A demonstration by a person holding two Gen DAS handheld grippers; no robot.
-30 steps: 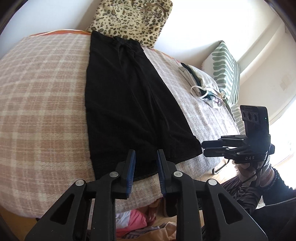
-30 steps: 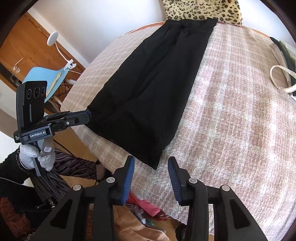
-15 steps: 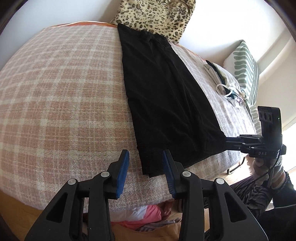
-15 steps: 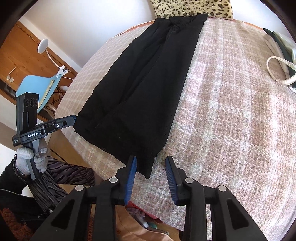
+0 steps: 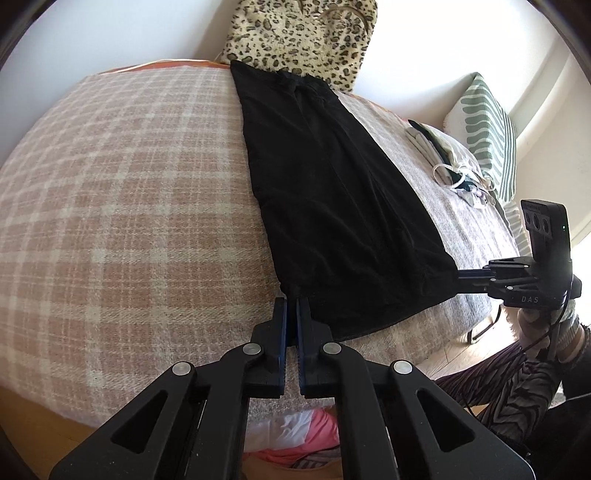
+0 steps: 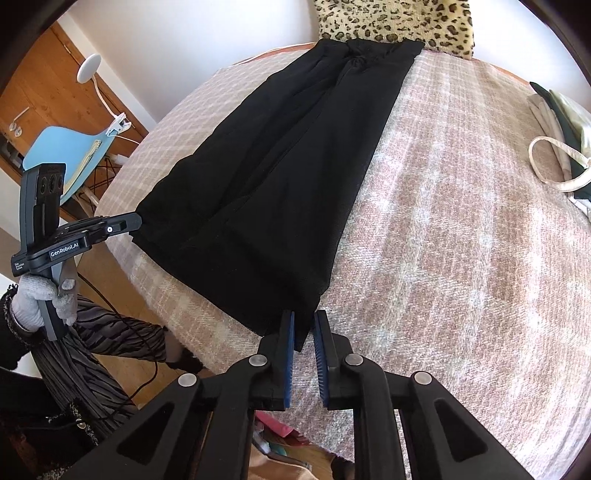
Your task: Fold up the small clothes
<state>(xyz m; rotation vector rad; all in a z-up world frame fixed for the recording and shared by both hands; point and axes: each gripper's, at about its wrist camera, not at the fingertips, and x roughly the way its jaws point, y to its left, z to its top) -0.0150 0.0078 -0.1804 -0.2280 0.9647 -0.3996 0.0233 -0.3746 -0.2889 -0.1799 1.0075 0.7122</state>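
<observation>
Left gripper (image 5: 294, 308): pinched tight on the hem corner, 6 o'clock.
Black garment (image 5: 332, 192): long, matte, soft, flat on plaid wool blanket (image 5: 129, 192).
Right gripper (image 6: 303, 325): narrowly parted, straddling the other hem corner.

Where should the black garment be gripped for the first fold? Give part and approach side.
Grip the black garment at its two hem corners, coming from the near edge of the blanket. It lies flat, waist far by the leopard cushion, hem nearest, so those corners are free. The left gripper is shut on one; the right gripper straddles the other.
</observation>
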